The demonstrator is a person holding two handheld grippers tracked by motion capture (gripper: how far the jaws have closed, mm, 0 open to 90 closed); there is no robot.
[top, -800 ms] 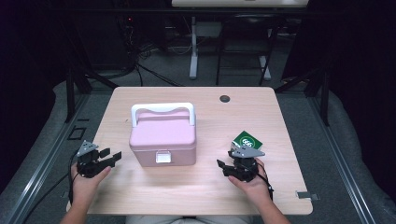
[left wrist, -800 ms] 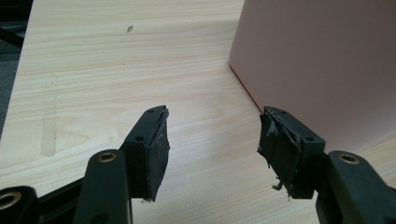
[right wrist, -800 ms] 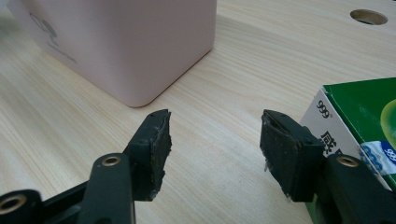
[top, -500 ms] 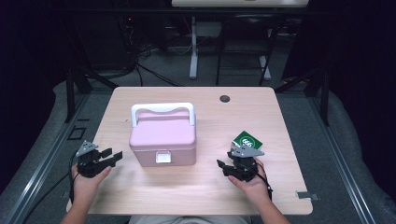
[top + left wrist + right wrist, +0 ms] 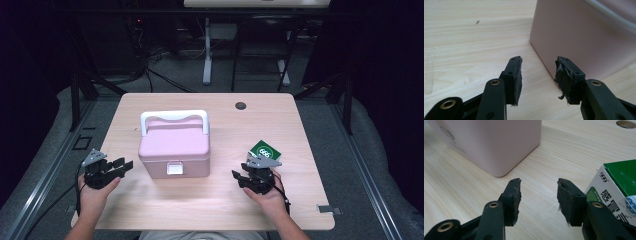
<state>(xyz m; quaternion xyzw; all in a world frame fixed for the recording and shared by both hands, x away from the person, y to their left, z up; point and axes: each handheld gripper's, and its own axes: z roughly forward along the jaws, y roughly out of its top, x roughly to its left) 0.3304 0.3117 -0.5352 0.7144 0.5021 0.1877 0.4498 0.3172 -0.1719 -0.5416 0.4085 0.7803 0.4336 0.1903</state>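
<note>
A pink lidded box point(image 5: 174, 148) with a white handle point(image 5: 173, 117) stands shut near the middle of the wooden table point(image 5: 220, 200). My left gripper point(image 5: 121, 166) rests on the table just left of the box, open and empty; in the left gripper view its jaws frame the box's left corner point(image 5: 574, 37). My right gripper point(image 5: 239, 178) lies open and empty to the right of the box. A green and white carton point(image 5: 265, 150) sits just behind it, close to its right jaw in the right gripper view point(image 5: 616, 187), where the pink box point(image 5: 494, 142) stands ahead on the left.
A round cable hole point(image 5: 241, 105) sits near the table's far edge. A small silver tab point(image 5: 324, 208) lies at the front right corner. Dark floor, cables and a desk leg point(image 5: 206, 55) lie beyond the table.
</note>
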